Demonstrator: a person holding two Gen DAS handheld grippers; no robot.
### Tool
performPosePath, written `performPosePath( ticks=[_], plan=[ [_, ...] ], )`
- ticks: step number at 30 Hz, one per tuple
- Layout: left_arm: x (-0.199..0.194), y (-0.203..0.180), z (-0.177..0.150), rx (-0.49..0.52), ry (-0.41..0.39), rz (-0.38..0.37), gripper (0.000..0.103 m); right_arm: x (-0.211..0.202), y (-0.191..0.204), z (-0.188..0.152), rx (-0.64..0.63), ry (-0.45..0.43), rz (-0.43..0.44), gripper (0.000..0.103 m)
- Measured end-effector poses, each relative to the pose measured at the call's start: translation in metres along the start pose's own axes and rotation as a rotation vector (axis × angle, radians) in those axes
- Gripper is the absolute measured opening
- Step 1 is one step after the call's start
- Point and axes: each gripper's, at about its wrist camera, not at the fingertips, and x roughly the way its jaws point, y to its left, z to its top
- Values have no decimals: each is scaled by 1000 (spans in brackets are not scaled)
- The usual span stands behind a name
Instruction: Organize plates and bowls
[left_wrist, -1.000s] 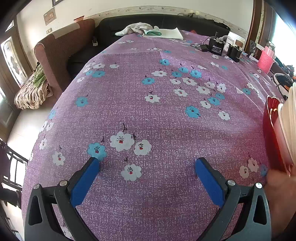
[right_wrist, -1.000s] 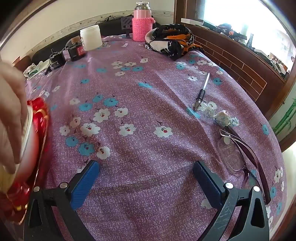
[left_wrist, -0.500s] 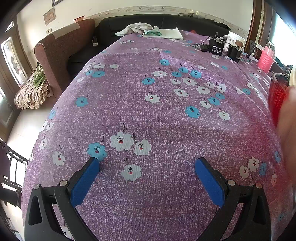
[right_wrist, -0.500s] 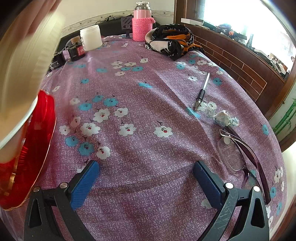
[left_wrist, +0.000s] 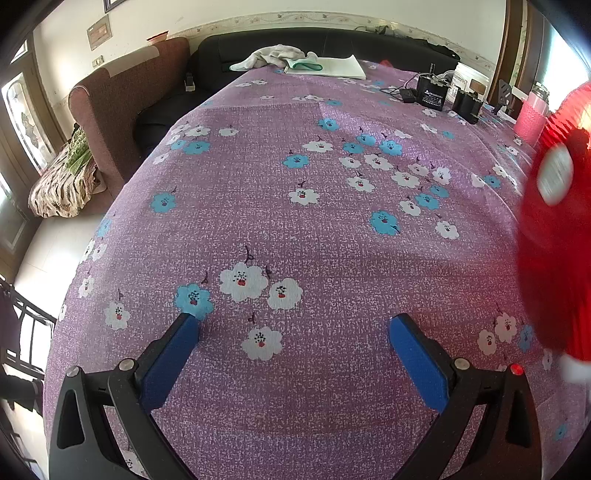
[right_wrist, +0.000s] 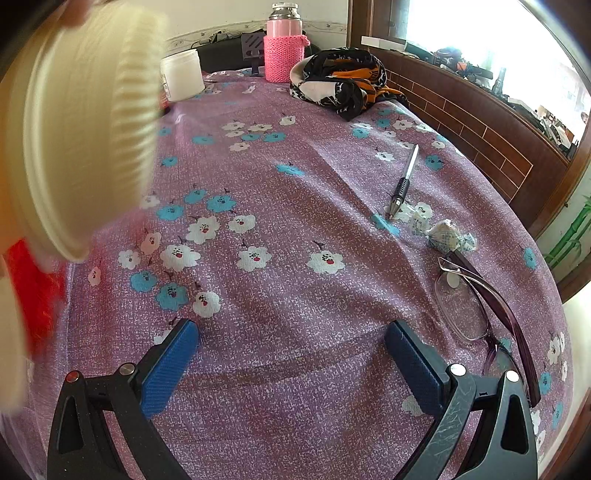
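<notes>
A blurred red dish (left_wrist: 554, 236) fills the right edge of the left wrist view, held up above the table. In the right wrist view a cream ribbed bowl (right_wrist: 77, 125) is tilted on edge at the upper left, with a strip of the red dish (right_wrist: 33, 291) below it. Both are blurred by motion. My left gripper (left_wrist: 293, 354) rests low over the purple flowered tablecloth (left_wrist: 295, 206), open, with nothing between its blue pads. My right gripper (right_wrist: 290, 354) is open too, empty, over the same cloth.
A pen (right_wrist: 404, 181), a crumpled wrapper (right_wrist: 447, 236) and purple glasses (right_wrist: 476, 306) lie to the right. A pink flask (right_wrist: 284, 44), white jar (right_wrist: 183, 74), scarf (right_wrist: 343, 79) and black boxes (left_wrist: 432, 94) stand at the far end. Sofa and armchair (left_wrist: 125, 107) lie beyond the table.
The red dish and the cream bowl have been lifted from low beside the grippers to higher up and tilted. Both grippers have stayed still and open.
</notes>
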Motion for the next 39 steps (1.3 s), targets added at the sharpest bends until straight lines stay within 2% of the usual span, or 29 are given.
performPosePath(
  ticks=[39],
  plan=[
    [-2, -2, -1, 1, 0, 0, 103, 4, 0, -1, 0, 0, 0, 102]
  ],
)
